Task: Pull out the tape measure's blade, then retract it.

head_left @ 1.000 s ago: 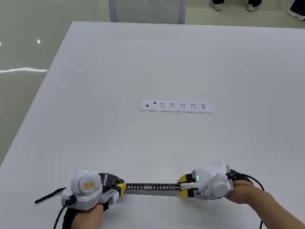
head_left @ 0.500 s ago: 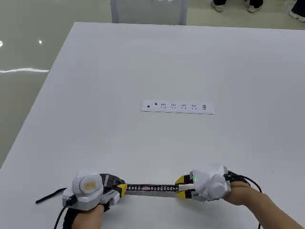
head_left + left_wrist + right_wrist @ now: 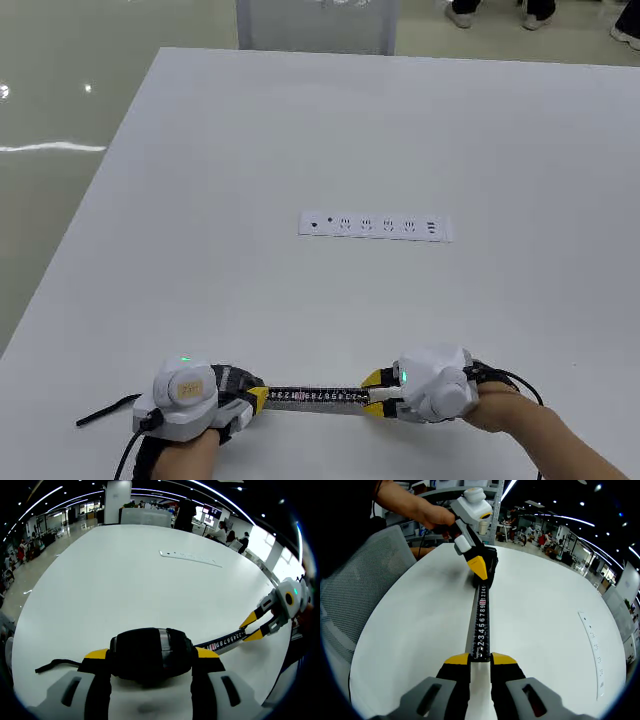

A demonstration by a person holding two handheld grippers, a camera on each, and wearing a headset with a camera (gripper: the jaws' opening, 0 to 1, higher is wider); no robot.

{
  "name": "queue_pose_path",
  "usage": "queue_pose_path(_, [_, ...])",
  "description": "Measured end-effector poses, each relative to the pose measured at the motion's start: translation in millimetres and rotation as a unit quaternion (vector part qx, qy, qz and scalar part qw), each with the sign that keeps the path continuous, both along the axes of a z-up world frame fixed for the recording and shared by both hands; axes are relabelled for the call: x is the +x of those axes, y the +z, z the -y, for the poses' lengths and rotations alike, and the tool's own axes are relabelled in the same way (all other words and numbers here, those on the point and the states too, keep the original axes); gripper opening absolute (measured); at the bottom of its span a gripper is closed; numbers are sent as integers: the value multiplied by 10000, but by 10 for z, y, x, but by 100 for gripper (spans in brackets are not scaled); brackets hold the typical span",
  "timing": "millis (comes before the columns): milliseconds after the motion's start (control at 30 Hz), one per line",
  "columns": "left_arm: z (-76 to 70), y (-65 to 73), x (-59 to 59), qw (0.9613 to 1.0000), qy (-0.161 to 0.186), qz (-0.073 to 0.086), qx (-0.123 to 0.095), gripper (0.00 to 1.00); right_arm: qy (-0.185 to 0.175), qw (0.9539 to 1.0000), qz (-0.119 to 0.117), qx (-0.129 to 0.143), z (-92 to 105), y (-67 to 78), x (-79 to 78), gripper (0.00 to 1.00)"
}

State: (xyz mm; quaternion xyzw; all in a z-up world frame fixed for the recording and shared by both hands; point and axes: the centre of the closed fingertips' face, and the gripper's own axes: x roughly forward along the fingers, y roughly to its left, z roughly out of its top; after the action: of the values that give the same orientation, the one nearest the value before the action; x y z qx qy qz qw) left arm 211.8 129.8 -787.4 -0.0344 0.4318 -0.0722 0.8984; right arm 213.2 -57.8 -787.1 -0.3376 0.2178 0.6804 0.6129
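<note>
A black tape measure case point(image 3: 151, 652) sits between the yellow-tipped jaws of my left gripper point(image 3: 248, 398), which is shut on it near the table's front edge. Its numbered blade point(image 3: 314, 396) stretches rightward over the white table point(image 3: 330, 130) to my right gripper point(image 3: 374, 393), shut on the blade's tip. In the right gripper view the blade point(image 3: 481, 625) runs straight ahead from my right gripper point(image 3: 480, 660) to the case point(image 3: 489, 562) in the left gripper point(image 3: 479, 569). The left gripper view has the blade point(image 3: 225, 642) reaching the right gripper point(image 3: 254, 627).
A white power strip point(image 3: 374, 226) lies flat at the table's middle, far from both grippers. A black wrist strap point(image 3: 105, 411) trails left of the left gripper. The table's left edge drops to a glossy floor point(image 3: 60, 120). A mesh chair point(image 3: 365, 580) stands beside the table.
The right gripper has moved left toward the left gripper, so the stretch of blade between them is shorter. The head camera shifted slightly.
</note>
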Motion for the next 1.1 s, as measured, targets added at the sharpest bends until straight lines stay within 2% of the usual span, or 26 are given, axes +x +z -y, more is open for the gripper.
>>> queue_pose_path(433, [-40,-54,19,10000,-11,-8,12,60,-2,10000,-7,-4,-20,-7,-3,14])
queue_pose_path(1100, [-2,20,-3,10000,-23,-21,2,60,20,10000,-40,50,-115,-8,-12,14])
